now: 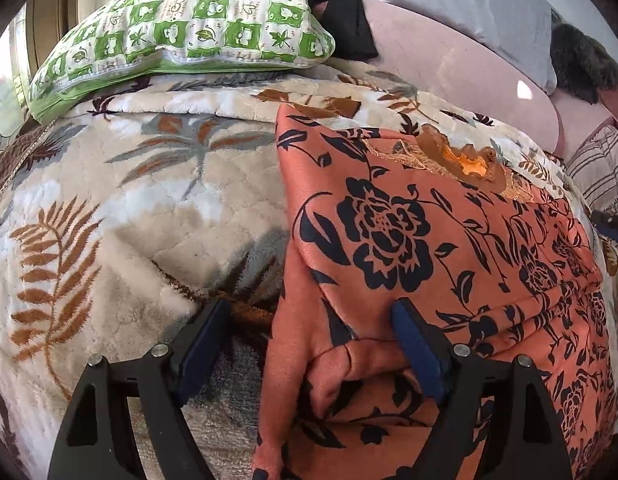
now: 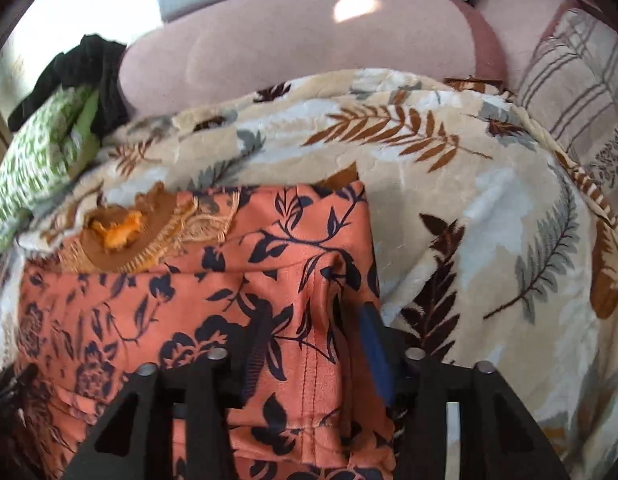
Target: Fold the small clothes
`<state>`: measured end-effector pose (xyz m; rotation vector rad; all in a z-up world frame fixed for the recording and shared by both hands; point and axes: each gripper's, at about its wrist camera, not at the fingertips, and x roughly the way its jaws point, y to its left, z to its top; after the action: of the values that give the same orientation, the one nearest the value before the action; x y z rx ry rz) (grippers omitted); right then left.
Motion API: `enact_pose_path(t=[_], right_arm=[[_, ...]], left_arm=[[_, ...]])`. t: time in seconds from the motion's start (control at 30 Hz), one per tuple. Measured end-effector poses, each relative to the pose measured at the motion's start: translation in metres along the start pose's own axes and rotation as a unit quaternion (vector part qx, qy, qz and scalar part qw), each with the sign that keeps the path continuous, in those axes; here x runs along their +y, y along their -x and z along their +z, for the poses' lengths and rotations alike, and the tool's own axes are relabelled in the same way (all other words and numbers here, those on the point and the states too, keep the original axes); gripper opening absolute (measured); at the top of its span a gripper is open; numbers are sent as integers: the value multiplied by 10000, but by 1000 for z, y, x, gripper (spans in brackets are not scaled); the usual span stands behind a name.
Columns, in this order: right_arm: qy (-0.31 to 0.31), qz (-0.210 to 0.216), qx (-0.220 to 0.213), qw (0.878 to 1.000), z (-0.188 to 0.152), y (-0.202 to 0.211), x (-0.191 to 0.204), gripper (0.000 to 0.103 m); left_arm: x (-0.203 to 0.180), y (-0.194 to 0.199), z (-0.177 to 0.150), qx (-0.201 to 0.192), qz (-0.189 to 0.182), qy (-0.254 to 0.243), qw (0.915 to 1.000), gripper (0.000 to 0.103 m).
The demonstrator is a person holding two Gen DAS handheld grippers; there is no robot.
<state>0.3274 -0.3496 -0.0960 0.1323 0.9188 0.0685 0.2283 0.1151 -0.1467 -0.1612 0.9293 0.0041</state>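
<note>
Leaf-print fleece blanket (image 1: 157, 184) covered surface, filling left and centre of left wrist view. Orange floral garment (image 1: 449, 248) lay spread on it, right of frame. Green checked pillow (image 1: 189, 28) rested on blanket at upper left; black cloth (image 1: 345, 20) behind pillow.

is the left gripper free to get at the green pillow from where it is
Probably yes: the left gripper stands open, and only flat blanket lies between it and the green pillow.

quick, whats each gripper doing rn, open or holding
Left gripper: open, garment edge between the fingers, not pinched.
Right gripper: garment fold between the fingers; grip cannot be told.
</note>
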Motion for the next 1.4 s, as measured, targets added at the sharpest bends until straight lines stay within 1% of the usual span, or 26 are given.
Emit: enact_pose_path(t=[0.03, 0.07, 0.1, 0.13, 0.17, 0.2, 0.23, 0.27, 0.3, 0.33, 0.4, 0.43, 0.47, 0.5, 0.53, 0.57, 0.63, 0.7, 0.77, 0.87, 0.93, 1.03, 1.13, 1.3, 1.33, 1.4], right_arm=[[-39, 211, -159, 9996, 3, 14, 3, 53], [-156, 562, -253, 9980, 6, 24, 6, 56], [-344, 1026, -262, 9938, 8, 28, 5, 66], [-540, 1436, -179, 9880, 7, 25, 5, 73], [-733, 1703, 24, 9827, 4, 13, 3, 80], [-915, 1873, 392, 9772, -2, -8, -2, 82], [-1167, 1863, 857, 9718, -11, -37, -15, 82], [-1603, 1816, 1188, 9629, -25, -59, -29, 69], [-1972, 1902, 1018, 9563, -30, -56, -42, 54], [-2161, 2051, 820, 9511, -30, -41, -46, 55], [-2000, 2216, 444, 9534, -31, -1, -42, 74], [-1928, 2316, 292, 9531, -34, 18, -41, 75], [-1907, 2391, 288, 9517, -41, 32, -40, 76], [-1849, 2392, 387, 9524, -49, 46, -39, 76], [-1764, 2380, 376, 9544, -59, 62, -39, 76], [-1678, 2377, 303, 9563, -72, 79, -42, 76], [-1534, 2354, 348, 9591, -98, 108, -52, 76], [-1389, 2248, 622, 9624, -128, 125, -70, 76], [-1137, 1952, 914, 9699, -156, 136, -89, 76], [-888, 1931, 1227, 9694, -194, 144, -105, 76], [-820, 1783, 1435, 9700, -214, 142, -114, 76], [-843, 1901, 1564, 9656, -235, 138, -122, 76], [-891, 1912, 1740, 9619, -249, 130, -124, 75], [-840, 2086, 1616, 9609, -256, 137, -120, 74], [-815, 2109, 1603, 9608, -257, 138, -119, 74], [-793, 2088, 1600, 9615, -259, 138, -117, 74]], left_arm=[[0, -1, -2, 3, 18, -13, 10000, 84], [-1, 0, -2, -6, 35, -26, 10000, 84], [-1, 0, -2, -8, 40, -25, 10000, 85], [-1, -1, -2, -7, 36, -11, 10000, 85], [-1, -1, -2, -9, 23, 8, 10000, 85], [0, -1, -3, -15, 4, 23, 10000, 85], [1, -1, -3, -33, -31, 39, 10000, 86], [2, -1, -4, -53, -69, 60, 9999, 86], [5, 0, -5, -89, -130, 102, 9998, 86], [7, 1, -5, -116, -202, 159, 9996, 86], [11, 3, -5, -143, -303, 243, 9991, 86], [12, 5, -6, -157, -324, 277, 9990, 86], [13, 10, -7, -143, -268, 305, 9991, 86], [13, 18, -11, -115, -162, 290, 9994, 85], [12, 29, -16, -87, -126, 247, 9996, 85], [13, 42, -23, -59, -173, 242, 9995, 85], [19, 74, -43, -62, -451, 409, 9981, 85], [24, 103, -68, 62, -702, 543, 9960, 85], [28, 129, -98, 157, -833, 616, 9945, 85], [34, 154, -144, 338, -807, 687, 9938, 85], [37, 160, -170, 567, -786, 779, 9922, 85], [37, 161, -194, 804, -773, 857, 9901, 85], [34, 162, -202, 854, -662, 803, 9909, 85], [37, 166, -207, 835, -675, 999, 9892, 85], [36, 164, -209, 867, -679, 989, 9890, 85], [37, 158, -212, 988, -561, 969, 9888, 85]])
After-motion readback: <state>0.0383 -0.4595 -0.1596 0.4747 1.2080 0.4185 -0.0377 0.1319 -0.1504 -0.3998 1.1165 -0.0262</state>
